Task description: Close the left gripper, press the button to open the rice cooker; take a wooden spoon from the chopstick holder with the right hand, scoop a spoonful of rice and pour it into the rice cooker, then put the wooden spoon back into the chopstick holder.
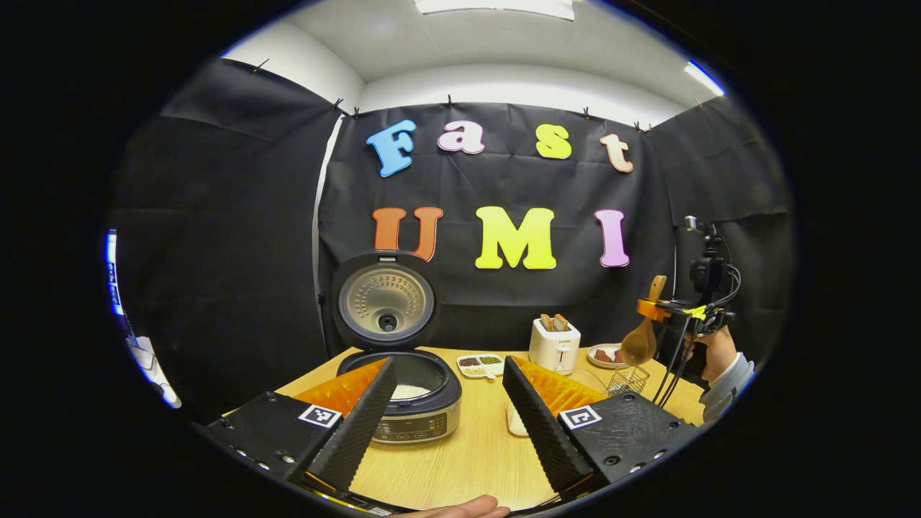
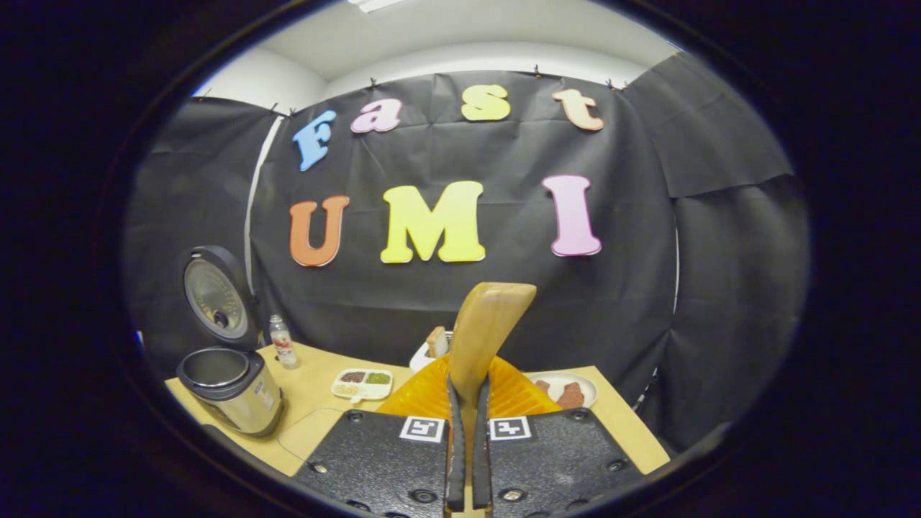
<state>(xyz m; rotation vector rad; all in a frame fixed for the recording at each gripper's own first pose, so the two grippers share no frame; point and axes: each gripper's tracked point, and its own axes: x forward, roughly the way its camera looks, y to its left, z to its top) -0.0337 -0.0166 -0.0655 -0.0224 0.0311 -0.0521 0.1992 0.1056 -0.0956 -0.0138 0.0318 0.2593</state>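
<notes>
So the wooden spoon (image 2: 486, 327) is up in the air right now, handle pinched tight between both fingers of my right gripper (image 2: 466, 460). In the right gripper view the handle sticks straight up out of the clenched fingers. From the left gripper view I can see that same spoon (image 1: 640, 338) off to the right, bowl hanging down, held above the wire chopstick holder (image 1: 627, 379) and not touching it as far as I can tell. A hand (image 1: 714, 354) with a light sleeve is holding that gripper.

The rice cooker (image 1: 417, 403) sits on the left side of the wooden table (image 1: 460, 460) with its lid (image 1: 386, 302) flipped up and standing upright. There's some white rice at the bottom of the pot.

My left gripper (image 1: 446, 424) is spread wide, nothing between the fingers, hovering in front of the cooker.

Other stuff on the table: a small divided dish (image 1: 481, 365) with grains just behind the cooker, a white toaster (image 1: 554, 345) with bread in it, a plate (image 1: 604, 355) next to that, and a little bottle (image 2: 282, 342) near the cooker in the right gripper view.
</notes>
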